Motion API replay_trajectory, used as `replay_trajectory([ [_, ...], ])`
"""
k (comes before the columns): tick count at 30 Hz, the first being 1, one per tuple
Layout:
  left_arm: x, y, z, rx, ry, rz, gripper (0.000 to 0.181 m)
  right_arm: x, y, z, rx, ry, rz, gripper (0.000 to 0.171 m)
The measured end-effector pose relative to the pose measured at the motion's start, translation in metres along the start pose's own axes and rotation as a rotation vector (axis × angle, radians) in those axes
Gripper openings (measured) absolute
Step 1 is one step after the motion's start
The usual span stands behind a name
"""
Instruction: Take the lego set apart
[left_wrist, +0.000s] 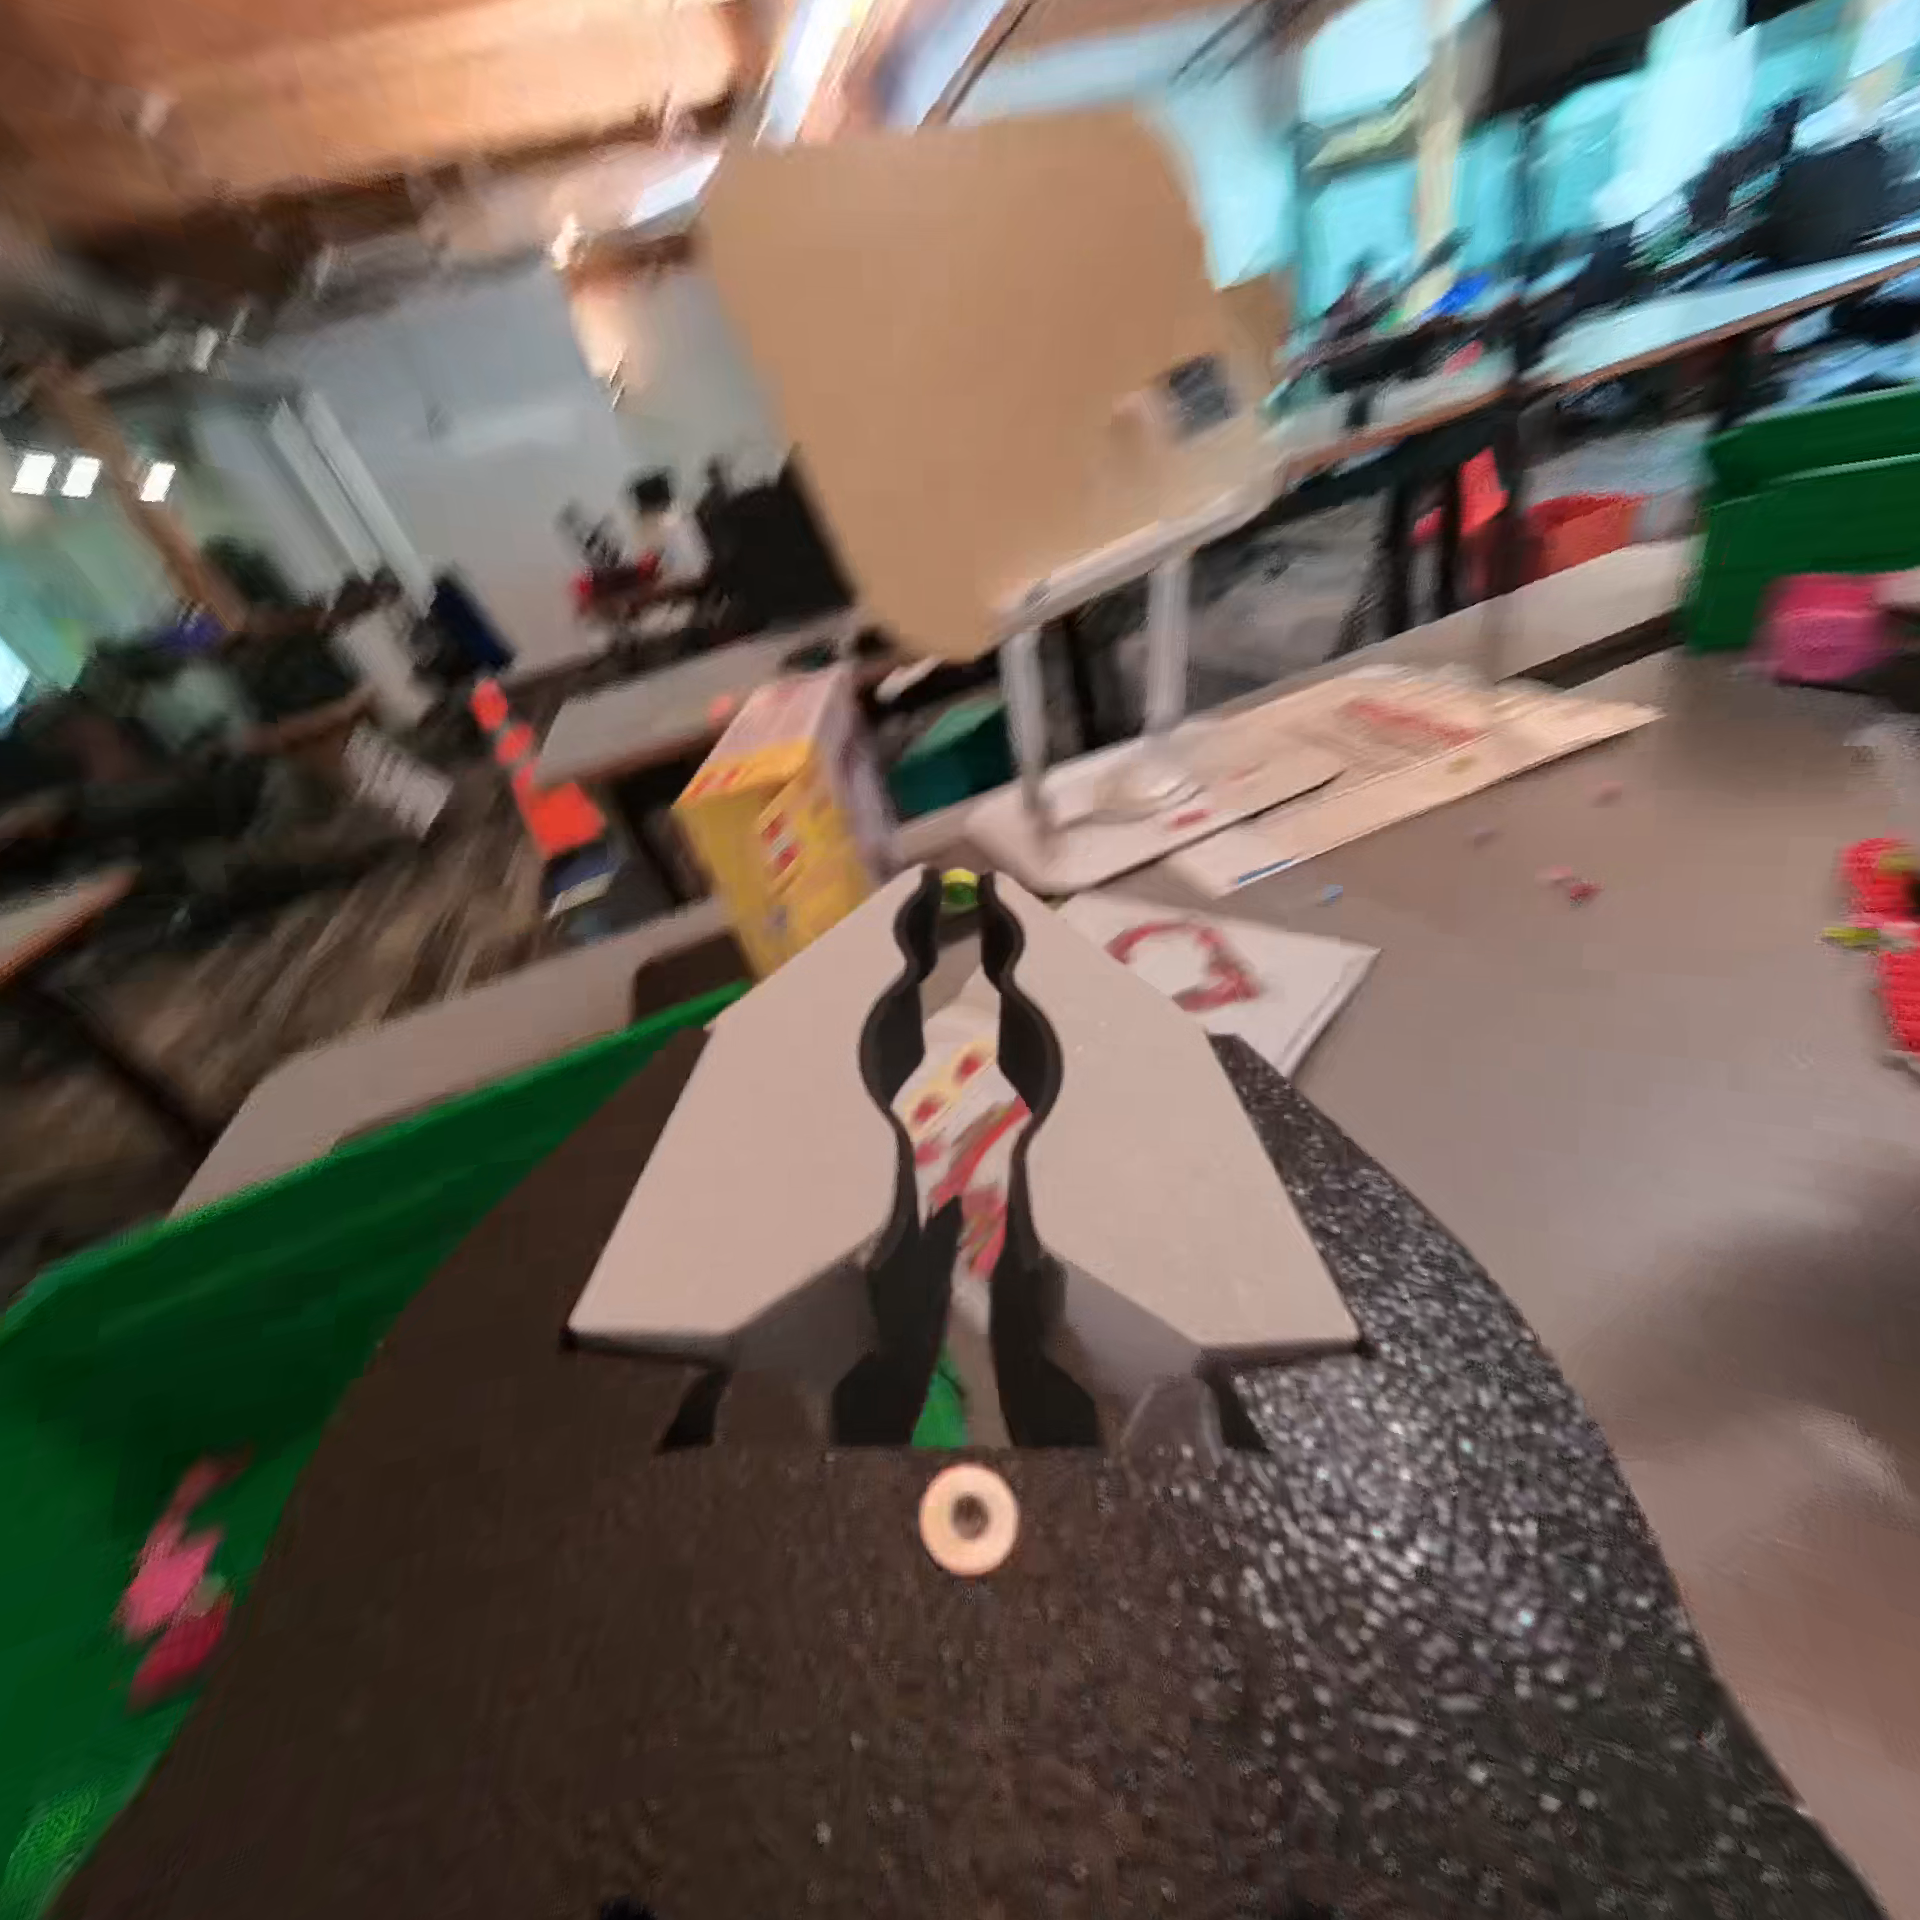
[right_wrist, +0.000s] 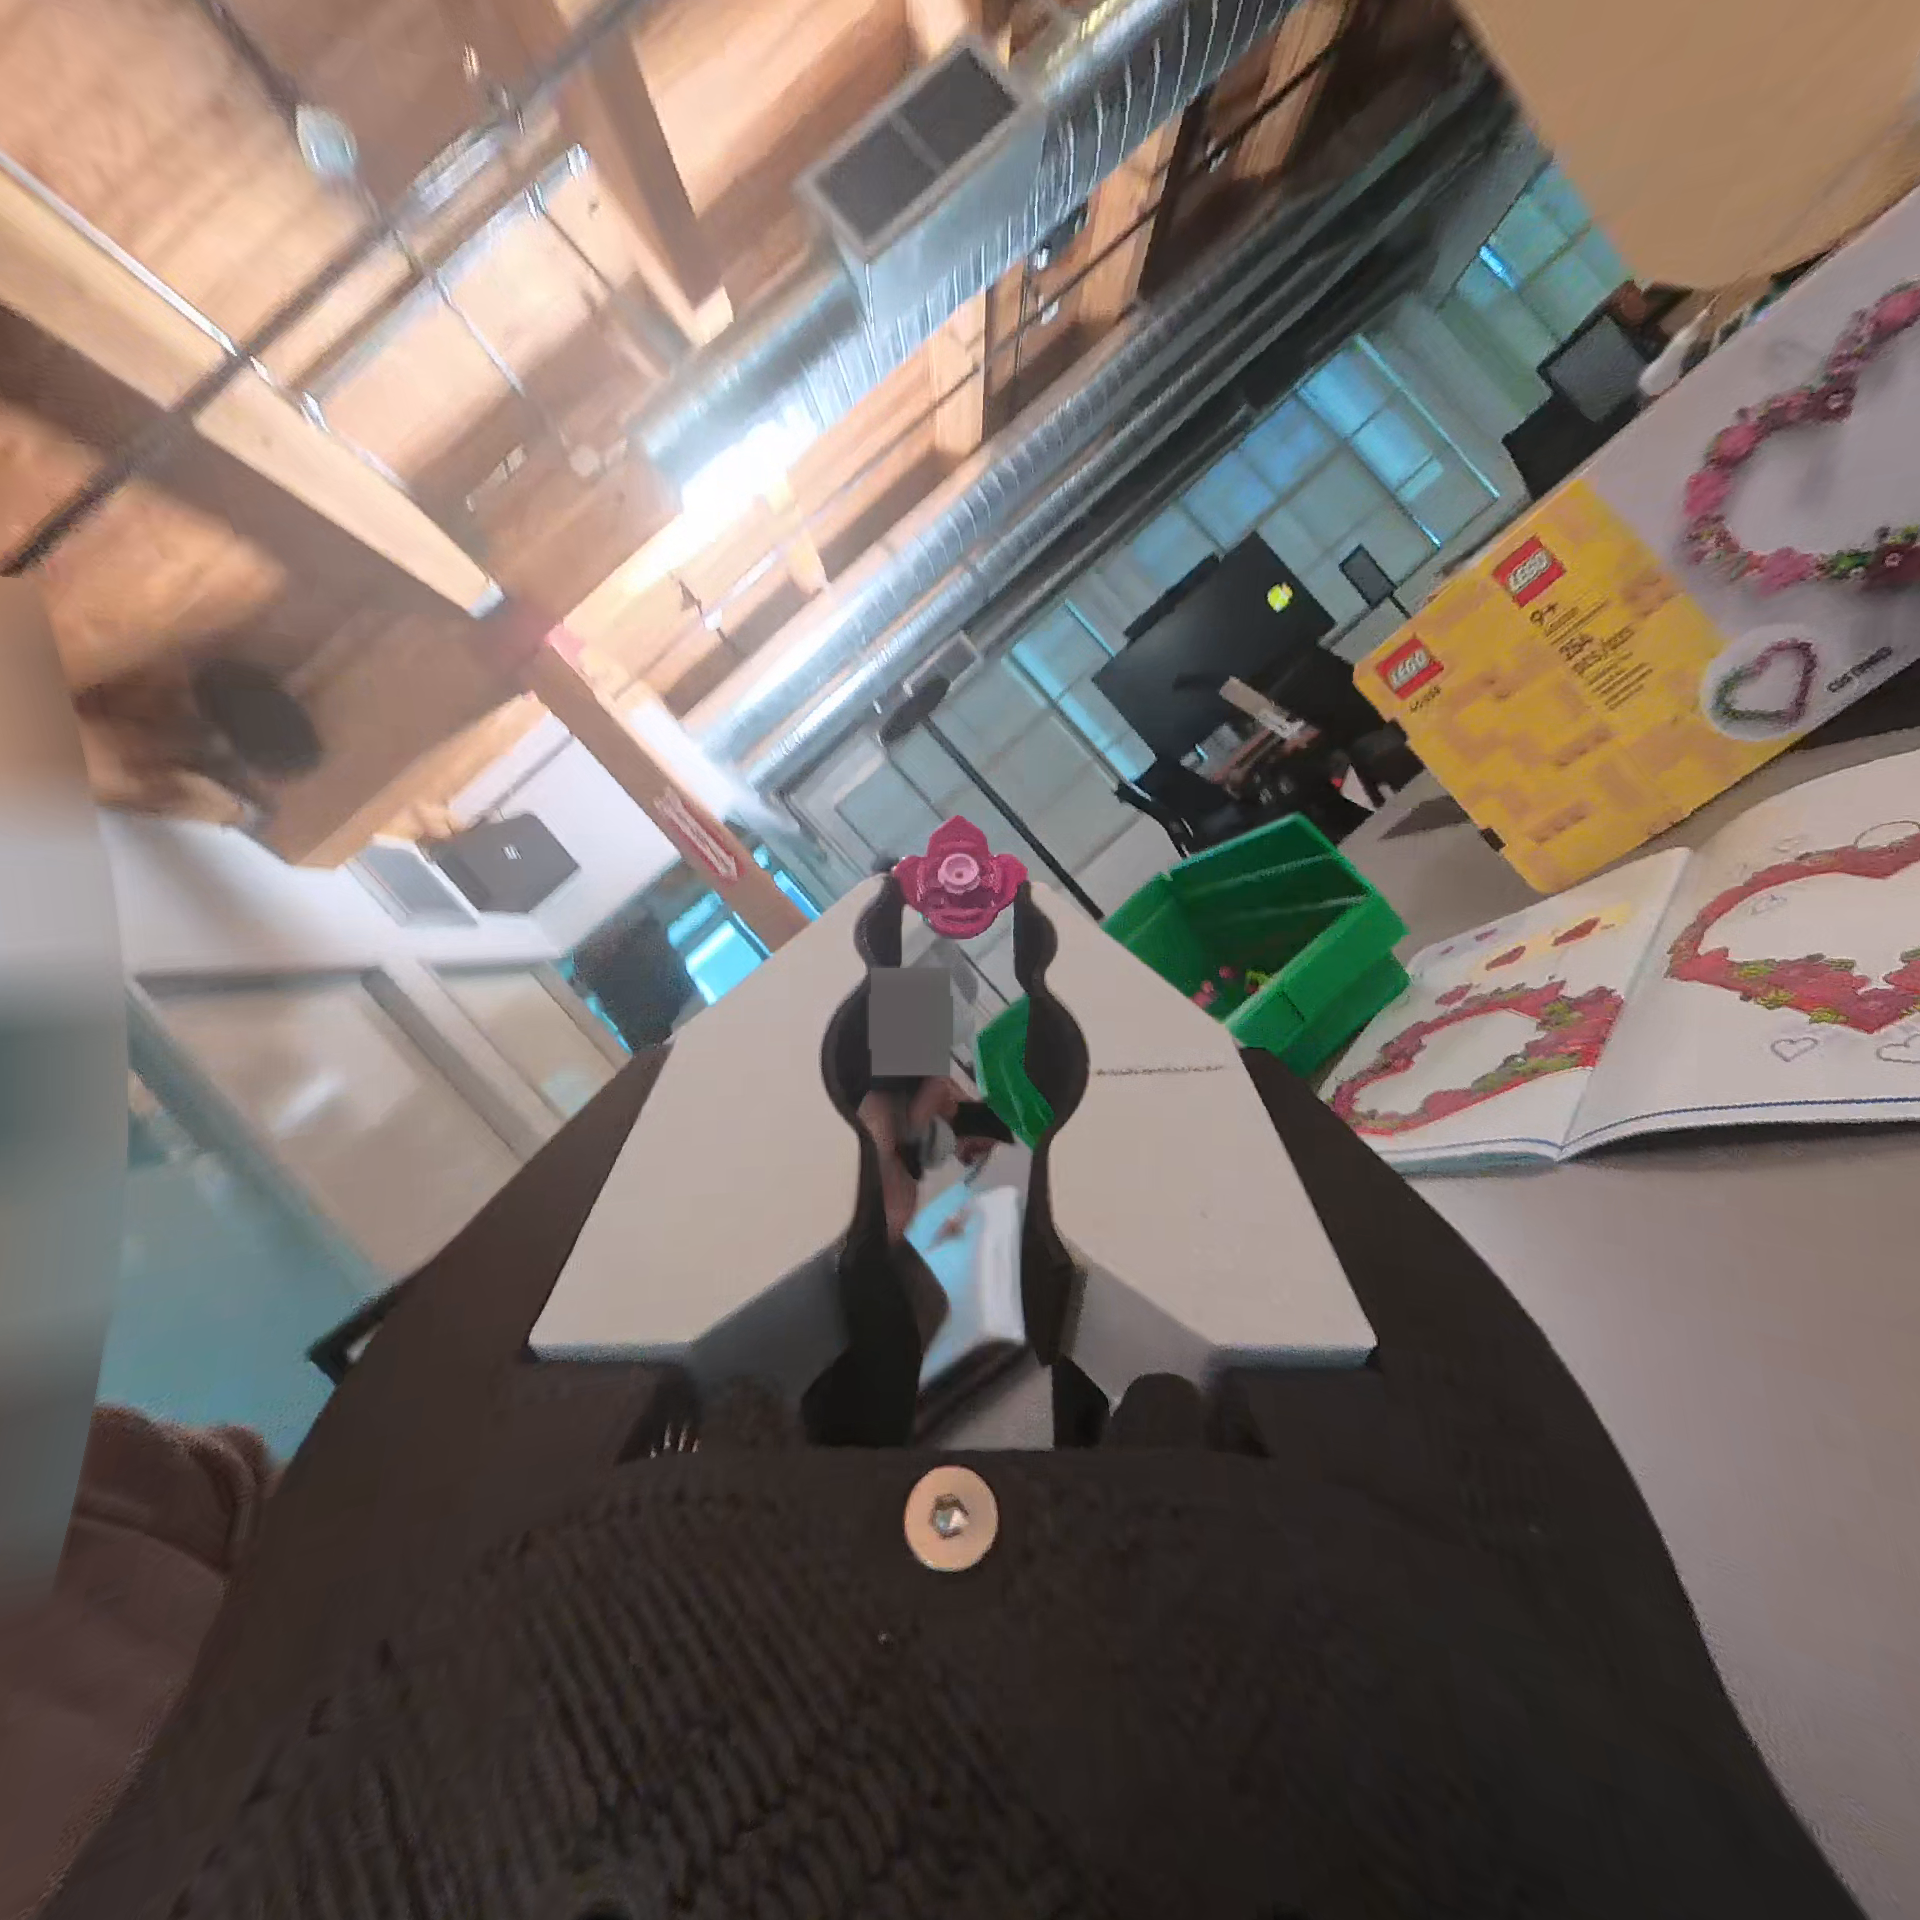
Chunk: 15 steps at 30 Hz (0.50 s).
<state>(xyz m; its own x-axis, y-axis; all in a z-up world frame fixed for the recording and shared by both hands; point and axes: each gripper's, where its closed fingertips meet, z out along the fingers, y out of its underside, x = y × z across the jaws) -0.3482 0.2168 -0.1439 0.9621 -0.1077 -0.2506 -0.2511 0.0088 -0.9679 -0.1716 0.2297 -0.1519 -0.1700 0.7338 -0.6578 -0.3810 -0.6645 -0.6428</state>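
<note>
My right gripper (right_wrist: 958, 881) is shut on a small magenta flower piece (right_wrist: 958, 875) and holds it up in the air, tilted toward the ceiling. My left gripper (left_wrist: 958, 888) is shut on a tiny lime-green piece (left_wrist: 957, 886) at its fingertips, above the grey table; this view is blurred by motion. The red lego set (left_wrist: 1886, 935) lies on the table at the right edge of the left wrist view. A green bin (left_wrist: 208, 1403) with pink pieces (left_wrist: 171, 1590) in it sits under my left gripper's left side. The green bin (right_wrist: 1262, 935) also shows in the right wrist view.
A yellow lego box (right_wrist: 1548, 696) stands on the table behind an open instruction booklet (right_wrist: 1662, 987). The box (left_wrist: 774, 831) and booklet (left_wrist: 1226, 966) also show in the left wrist view. Flat cardboard (left_wrist: 1351, 748), a metal stand (left_wrist: 1101, 623) and green and pink bins (left_wrist: 1808, 540) stand farther back. The left gripper's tips are roughly 20 centimetres from the right gripper's.
</note>
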Motion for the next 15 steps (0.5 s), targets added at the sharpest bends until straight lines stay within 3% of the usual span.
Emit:
replay_trajectory([
  [4, -0.056, 0.044, -0.005, -0.310, -0.120, -0.082, 0.006, 0.000, 0.017, 0.008, -0.073, 0.001, -0.017, 0.020],
  [5, -0.067, 0.058, -0.006, -0.404, -0.155, -0.112, 0.028, 0.002, 0.020, 0.009, -0.083, 0.001, -0.004, 0.020],
  [7, -0.081, 0.081, -0.011, -0.575, -0.187, -0.176, 0.047, 0.006, 0.026, 0.010, -0.096, 0.002, 0.021, 0.020],
  [10, -0.085, 0.089, -0.013, -0.658, -0.189, -0.232, 0.063, 0.008, 0.029, 0.011, -0.094, -0.013, 0.060, 0.020],
  [15, -0.088, 0.098, -0.021, -0.781, -0.240, -0.135, 0.081, 0.005, 0.023, 0.009, -0.053, -0.062, 0.147, 0.020],
])
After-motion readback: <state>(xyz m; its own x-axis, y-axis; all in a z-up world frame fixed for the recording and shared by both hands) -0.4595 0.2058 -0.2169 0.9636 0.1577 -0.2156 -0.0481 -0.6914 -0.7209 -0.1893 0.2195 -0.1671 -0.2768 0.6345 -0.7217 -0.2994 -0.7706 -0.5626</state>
